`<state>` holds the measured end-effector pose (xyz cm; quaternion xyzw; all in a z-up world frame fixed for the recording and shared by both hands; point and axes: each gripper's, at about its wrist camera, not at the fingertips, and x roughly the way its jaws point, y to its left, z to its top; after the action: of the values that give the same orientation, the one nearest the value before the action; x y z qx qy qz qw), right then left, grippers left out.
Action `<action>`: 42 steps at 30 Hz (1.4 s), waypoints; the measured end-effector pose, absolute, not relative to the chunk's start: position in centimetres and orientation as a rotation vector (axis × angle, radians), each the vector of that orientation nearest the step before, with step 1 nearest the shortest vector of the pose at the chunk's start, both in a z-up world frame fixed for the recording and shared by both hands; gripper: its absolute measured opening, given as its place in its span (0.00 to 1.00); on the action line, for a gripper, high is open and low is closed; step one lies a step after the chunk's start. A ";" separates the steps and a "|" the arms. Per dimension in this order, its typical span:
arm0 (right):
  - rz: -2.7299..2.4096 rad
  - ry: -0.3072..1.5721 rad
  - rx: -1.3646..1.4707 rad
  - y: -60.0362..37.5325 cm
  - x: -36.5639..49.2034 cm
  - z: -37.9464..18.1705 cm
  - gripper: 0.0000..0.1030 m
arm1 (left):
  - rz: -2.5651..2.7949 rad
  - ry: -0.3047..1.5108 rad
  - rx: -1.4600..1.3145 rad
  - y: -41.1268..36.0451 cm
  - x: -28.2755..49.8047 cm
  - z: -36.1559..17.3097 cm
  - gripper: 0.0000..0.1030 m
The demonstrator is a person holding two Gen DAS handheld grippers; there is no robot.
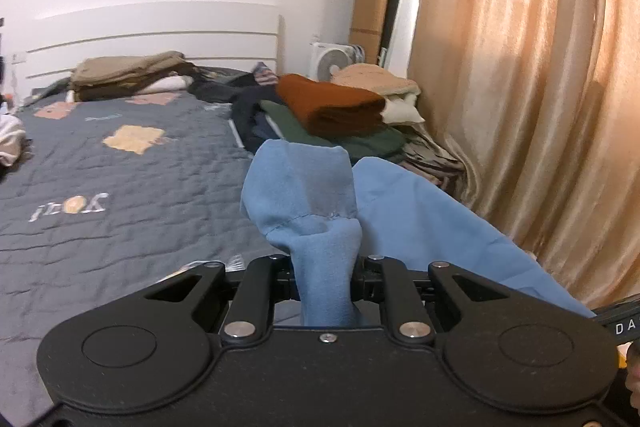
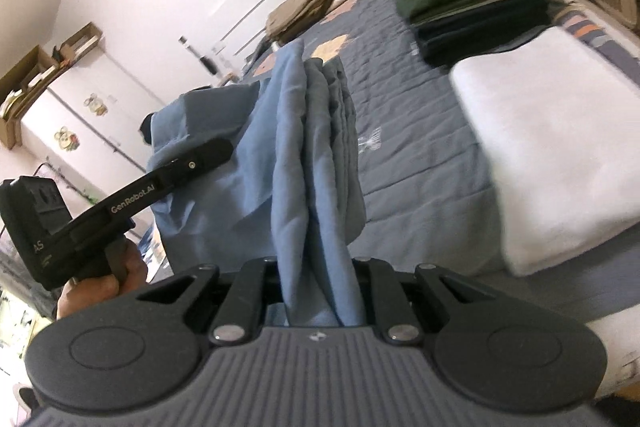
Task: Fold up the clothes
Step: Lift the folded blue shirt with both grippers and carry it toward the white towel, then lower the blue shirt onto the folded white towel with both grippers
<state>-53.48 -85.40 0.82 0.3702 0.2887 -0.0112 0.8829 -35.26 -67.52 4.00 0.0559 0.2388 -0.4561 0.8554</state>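
Both sets of jaws are closed tight on the same light blue garment (image 1: pixel 316 195). The left gripper (image 1: pixel 325 279) pinches a bunched part with a seam just past its fingers; the right gripper (image 2: pixel 318 283) clamps several gathered layers. The cloth hangs lifted between them above the grey quilt (image 1: pixel 120 179), clear of the folded stack (image 1: pixel 340 111) and the white folded piece (image 2: pixel 552 147) near the bed's edge.

I judge this a mid-handling hold: the garment is raised either to be spread flat or carried over in a fold. Either way, both grips need to hold.

The fingertips are buried in cloth, and the garment's type and lower edge cannot be made out.
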 end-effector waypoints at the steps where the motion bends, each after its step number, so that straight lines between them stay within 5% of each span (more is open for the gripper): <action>1: -0.035 0.600 0.772 -86.5 -53.6 0.8 0.12 | -0.968 0.509 0.120 -68.6 -35.2 3.8 0.15; 18: -0.161 0.580 0.798 -102.2 -53.6 -3.2 0.12 | -1.108 0.606 0.154 -87.2 -30.9 -1.0 0.15; 31: -0.220 0.648 0.850 -108.3 -52.4 -10.2 0.16 | -1.119 0.749 0.195 -94.1 -27.3 -9.4 0.15; 36: -0.215 0.613 0.888 -109.6 -53.1 -11.3 0.22 | -1.094 0.790 0.135 -93.1 -25.5 -10.7 0.35; 42: -0.216 0.597 0.906 -110.6 -54.9 -12.2 0.25 | -1.057 0.850 0.004 -91.2 -23.1 -10.7 0.45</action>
<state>-54.85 -110.57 -12.20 0.4301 0.2836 -0.1025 0.8509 -23.15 -91.25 -10.74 0.0017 0.3934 -0.4888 0.7787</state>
